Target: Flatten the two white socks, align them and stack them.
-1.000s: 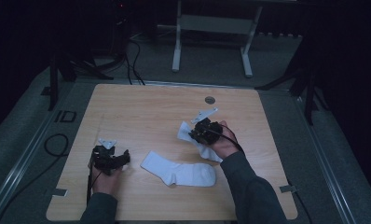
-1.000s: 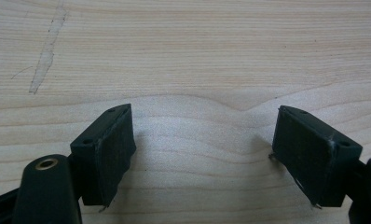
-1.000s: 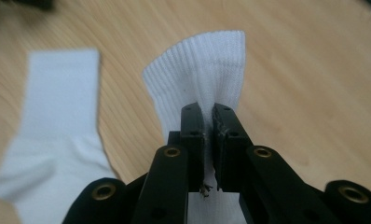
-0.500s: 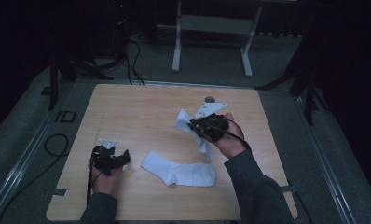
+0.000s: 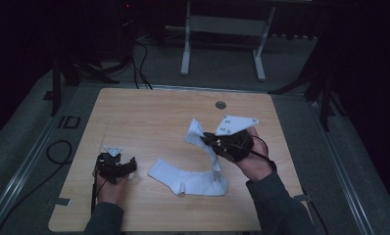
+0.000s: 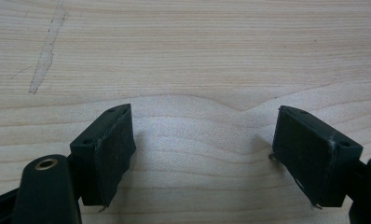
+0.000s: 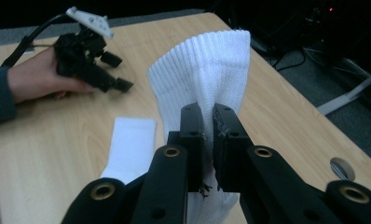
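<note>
On the floor left of the wooden table [image 5: 149, 117], a marking reads "ID" [image 5: 68, 122]. The left gripper [image 5: 115, 165] rests low over bare wood, jaws spread wide and empty. A white sock [image 5: 183, 177] lies flat at mid-table. Rightward, the right gripper [image 5: 213, 142] has its jaws pinched tight on a second white sock [image 7: 207, 74], lifted with its ribbed cuff uppermost.

Dim lab: bare wooden table [image 5: 149, 117], floor cables [image 5: 134, 63], metal stand [image 5: 222, 44].
</note>
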`<state>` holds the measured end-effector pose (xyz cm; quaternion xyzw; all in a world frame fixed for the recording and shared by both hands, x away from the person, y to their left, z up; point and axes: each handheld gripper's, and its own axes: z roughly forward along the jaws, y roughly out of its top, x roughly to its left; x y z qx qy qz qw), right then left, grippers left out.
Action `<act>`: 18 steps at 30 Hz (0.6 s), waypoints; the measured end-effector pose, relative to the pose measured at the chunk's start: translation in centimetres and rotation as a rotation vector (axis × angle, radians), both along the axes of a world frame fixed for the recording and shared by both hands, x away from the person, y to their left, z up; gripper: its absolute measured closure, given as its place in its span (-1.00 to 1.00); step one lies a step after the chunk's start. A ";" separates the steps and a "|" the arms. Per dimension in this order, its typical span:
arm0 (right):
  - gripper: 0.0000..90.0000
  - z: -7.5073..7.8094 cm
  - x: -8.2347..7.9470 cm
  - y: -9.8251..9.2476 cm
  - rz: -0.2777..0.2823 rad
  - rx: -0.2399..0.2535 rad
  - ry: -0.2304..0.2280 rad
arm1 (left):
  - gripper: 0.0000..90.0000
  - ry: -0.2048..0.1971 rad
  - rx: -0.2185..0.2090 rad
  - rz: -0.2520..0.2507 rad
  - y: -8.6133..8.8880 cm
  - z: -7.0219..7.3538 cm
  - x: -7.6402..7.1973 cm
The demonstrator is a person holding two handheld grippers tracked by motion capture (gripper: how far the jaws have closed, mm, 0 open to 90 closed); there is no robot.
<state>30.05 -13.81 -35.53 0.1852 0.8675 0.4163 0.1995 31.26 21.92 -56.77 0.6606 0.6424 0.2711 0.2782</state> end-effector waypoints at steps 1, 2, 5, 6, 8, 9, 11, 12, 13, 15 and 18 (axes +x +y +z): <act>0.85 -0.2 -0.2 -0.1 -0.002 -0.003 0.004 | -0.54 0.000 0.000 0.000 0.0 0.0 0.0; 0.85 -0.4 -0.4 -0.3 -0.004 -0.003 0.014 | -0.54 -0.001 0.000 0.000 0.0 0.0 0.0; 0.85 -1.8 -0.7 -0.2 0.002 -0.017 0.048 | -0.54 -0.002 0.000 0.001 0.0 0.0 0.0; 0.85 -2.4 -0.8 0.0 0.004 -0.023 0.059 | -0.54 -0.002 0.000 0.000 0.0 0.0 0.0; 0.85 -3.4 -0.7 0.4 0.009 -0.026 0.083 | -0.54 -0.002 0.001 0.000 0.0 0.0 0.0; 0.85 -3.9 -0.7 0.6 0.010 -0.025 0.093 | -0.54 -0.002 0.001 0.000 0.0 0.0 0.0; 0.84 -4.7 -0.6 1.0 0.014 -0.018 0.113 | -0.54 -0.002 0.001 0.001 0.0 0.0 0.0; 0.84 -5.1 -0.6 1.3 0.014 -0.016 0.121 | -0.54 -0.002 0.001 0.000 0.0 0.0 0.0; 0.84 -5.5 -0.6 1.5 0.017 -0.019 0.131 | -0.54 -0.002 0.001 0.000 0.0 0.0 0.0; 0.84 -6.4 -0.6 2.1 0.021 -0.020 0.151 | -0.54 -0.002 0.001 0.000 0.0 0.0 0.0; 0.84 -7.5 -0.7 2.9 0.022 -0.022 0.174 | -0.54 -0.002 0.001 0.000 0.0 0.0 0.0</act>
